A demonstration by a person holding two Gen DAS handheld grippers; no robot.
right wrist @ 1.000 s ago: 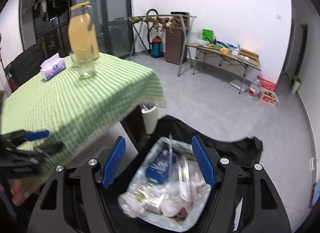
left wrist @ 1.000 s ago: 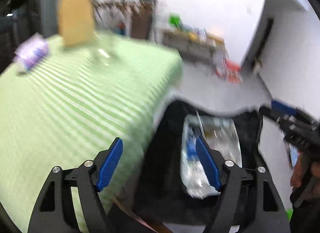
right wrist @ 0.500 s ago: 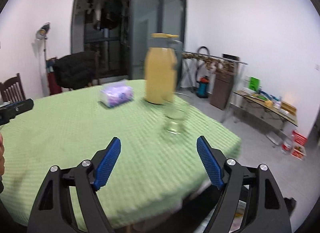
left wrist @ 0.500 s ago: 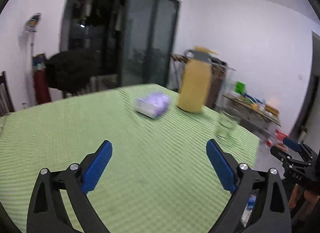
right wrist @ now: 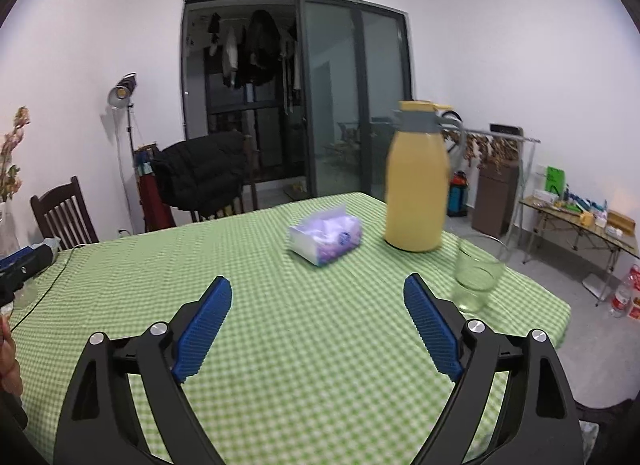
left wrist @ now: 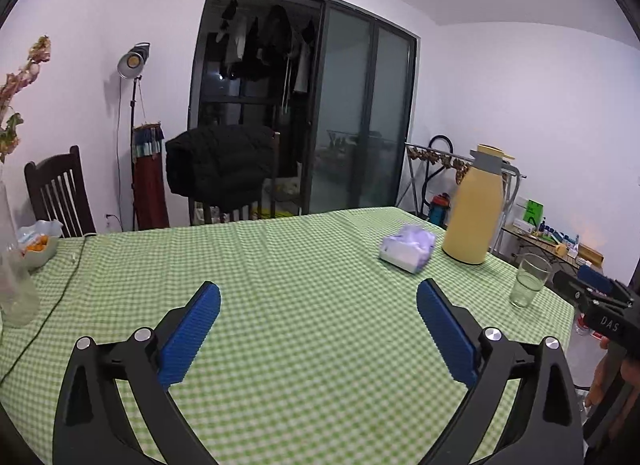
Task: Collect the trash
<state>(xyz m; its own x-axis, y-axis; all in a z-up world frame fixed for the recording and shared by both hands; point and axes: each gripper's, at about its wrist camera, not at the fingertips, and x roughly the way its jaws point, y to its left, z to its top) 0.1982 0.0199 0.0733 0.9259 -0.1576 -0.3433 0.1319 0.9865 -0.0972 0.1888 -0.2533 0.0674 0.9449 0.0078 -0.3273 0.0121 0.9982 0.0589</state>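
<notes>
**Both grippers held over the green checked cloth, nothing in either**

The only writing I can read is "DAS" in white on the black body of the right gripper (left wrist: 600,305), seen at the right edge of the left camera's view. The print on the tissue pack is too blurred to make out.

The left gripper (left wrist: 318,329) has its jaws spread wide, the blue pads well apart with only cloth between them, gripping nothing. The right gripper (right wrist: 316,325) is likewise wide and holds nothing. Both are above the surface (left wrist: 304,273), which is covered in green and white check.

No trash shows on the cloth near either gripper, and I cannot tell where any lies.

Just ahead of the right gripper's right pad stands a clear drinking glass (right wrist: 474,281) near the surface's edge. Beyond it sits a purple and white tissue pack (right wrist: 326,239), and beside that a tall yellow flask (right wrist: 416,181) with a grey collar. At the far left are a clear vase (left wrist: 14,289), a thin cable (left wrist: 60,289) across the cloth, and a bowl (left wrist: 38,245) with something orange in it.

Behind the surface a black jacket (left wrist: 220,165) hangs over a chair, a dark wooden chair (left wrist: 56,193) stands to the left, and a lamp on a stand (left wrist: 134,61) is by the wall. A folding table (right wrist: 576,225) with clutter is at the far right.
</notes>
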